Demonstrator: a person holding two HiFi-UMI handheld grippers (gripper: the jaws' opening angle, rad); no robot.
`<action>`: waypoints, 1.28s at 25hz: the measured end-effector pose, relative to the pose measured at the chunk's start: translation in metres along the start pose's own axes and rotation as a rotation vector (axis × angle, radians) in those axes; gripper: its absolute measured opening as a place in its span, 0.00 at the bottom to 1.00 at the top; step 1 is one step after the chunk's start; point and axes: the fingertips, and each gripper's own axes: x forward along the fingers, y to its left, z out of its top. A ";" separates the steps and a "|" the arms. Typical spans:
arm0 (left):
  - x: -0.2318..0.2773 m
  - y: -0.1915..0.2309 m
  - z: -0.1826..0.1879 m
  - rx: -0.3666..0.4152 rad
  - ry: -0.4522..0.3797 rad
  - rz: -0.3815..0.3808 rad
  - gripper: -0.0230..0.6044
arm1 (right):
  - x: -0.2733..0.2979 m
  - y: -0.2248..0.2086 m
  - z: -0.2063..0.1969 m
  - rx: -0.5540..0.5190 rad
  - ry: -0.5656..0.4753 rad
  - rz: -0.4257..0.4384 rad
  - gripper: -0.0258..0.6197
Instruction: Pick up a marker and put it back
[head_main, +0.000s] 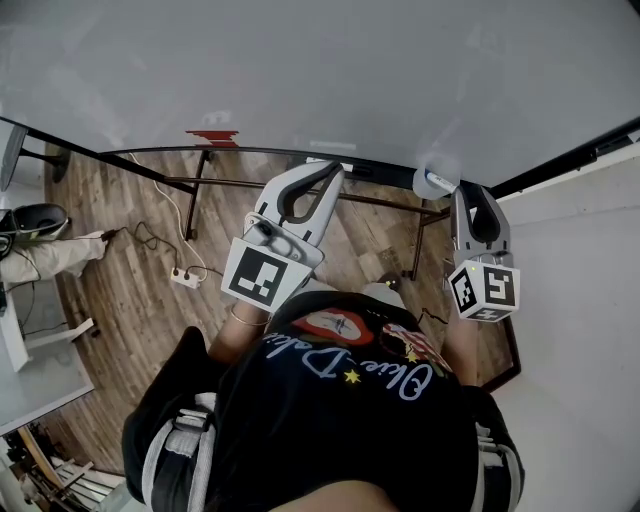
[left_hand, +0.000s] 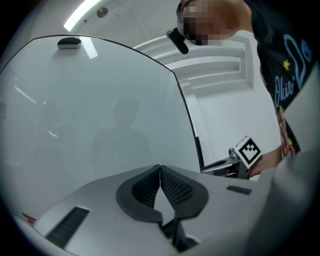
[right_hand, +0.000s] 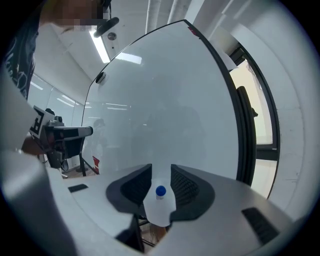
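Right fingers (right_hand: 186, 188) spread, blue-capped marker (right_hand: 160, 192) between them, left fingers (left_hand: 176, 189) pressed together, whiteboard (right_hand: 165, 105) close ahead

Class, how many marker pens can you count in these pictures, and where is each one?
1. A blue-capped marker sits in the gap between the right gripper's open jaws, in front of the whiteboard. More may lie out of view.

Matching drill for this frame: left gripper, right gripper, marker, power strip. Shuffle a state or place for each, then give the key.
1. left gripper
2. right gripper
3. marker
4. power strip

A. on the wood floor
B. jaws apart
C. jaws together, nothing between them
D. between two jaws, blue tip showing

Pairs: 1-C, 2-B, 3-D, 4-A
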 end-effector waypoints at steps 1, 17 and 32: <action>0.001 -0.001 0.000 -0.001 -0.001 -0.005 0.04 | -0.002 0.001 0.004 0.005 -0.013 0.002 0.22; 0.007 -0.019 0.001 -0.010 -0.005 -0.097 0.04 | -0.038 0.013 0.036 0.051 -0.105 0.006 0.04; 0.013 -0.024 0.002 -0.018 -0.010 -0.140 0.04 | -0.052 0.018 0.048 0.036 -0.126 -0.010 0.04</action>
